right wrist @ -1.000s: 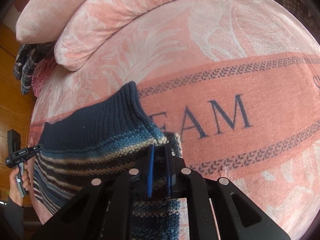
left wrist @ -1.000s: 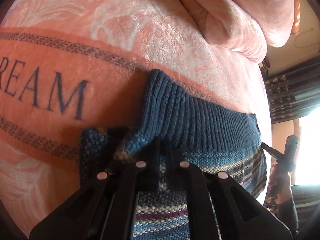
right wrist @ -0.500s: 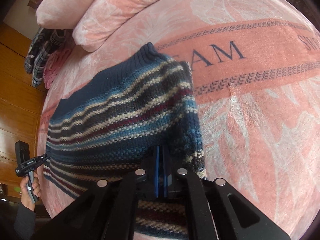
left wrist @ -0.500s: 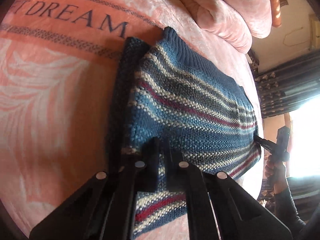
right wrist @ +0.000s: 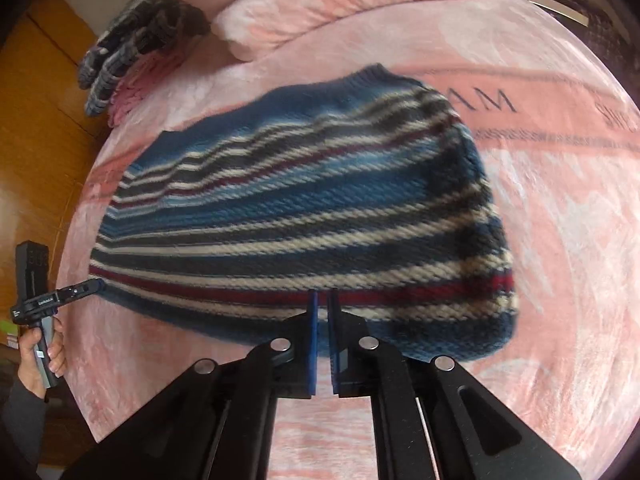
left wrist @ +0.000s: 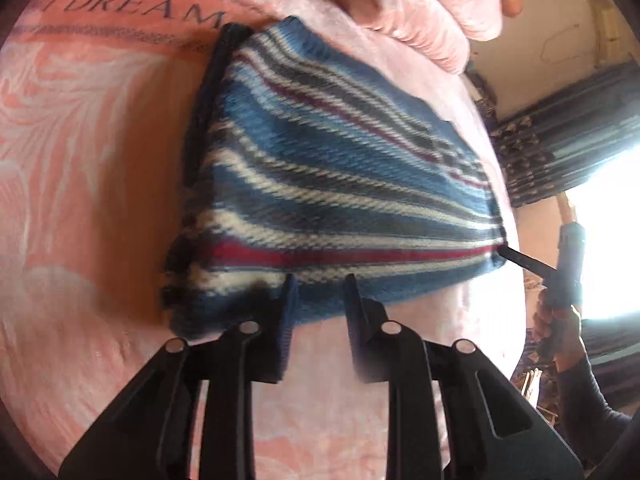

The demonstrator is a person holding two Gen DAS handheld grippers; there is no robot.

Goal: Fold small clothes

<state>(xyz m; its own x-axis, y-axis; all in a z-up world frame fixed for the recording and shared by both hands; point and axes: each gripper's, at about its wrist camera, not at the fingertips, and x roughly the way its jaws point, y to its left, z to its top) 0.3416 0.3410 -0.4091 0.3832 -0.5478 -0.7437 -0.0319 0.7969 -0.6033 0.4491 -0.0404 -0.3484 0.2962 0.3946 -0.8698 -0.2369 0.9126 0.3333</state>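
Note:
A blue knitted sweater (left wrist: 340, 176) with white, dark and red stripes lies folded flat on the pink blanket (left wrist: 100, 140). My left gripper (left wrist: 320, 294) stands open at its near edge, with the fingers apart and nothing between them. In the right wrist view the sweater (right wrist: 300, 208) spreads out ahead, and my right gripper (right wrist: 322, 306) is shut on its near hem. Each view shows the other gripper at a near corner of the sweater: the right gripper (left wrist: 505, 251) and the left gripper (right wrist: 96, 286), each held by a hand.
Pink pillows (right wrist: 320, 4) lie at the head of the bed beyond the sweater. A grey plaid garment (right wrist: 132, 44) and a pink knit (right wrist: 132, 88) sit by the bed's far left edge, next to wooden panelling (right wrist: 40, 140). Dark curtains (left wrist: 568, 132) and a bright window (left wrist: 608, 240) are to the right.
Both grippers pulled the sweater's near edge back toward me, and it now lies flat in a fold. My left gripper has opened and let go of the hem. The right stays closed.

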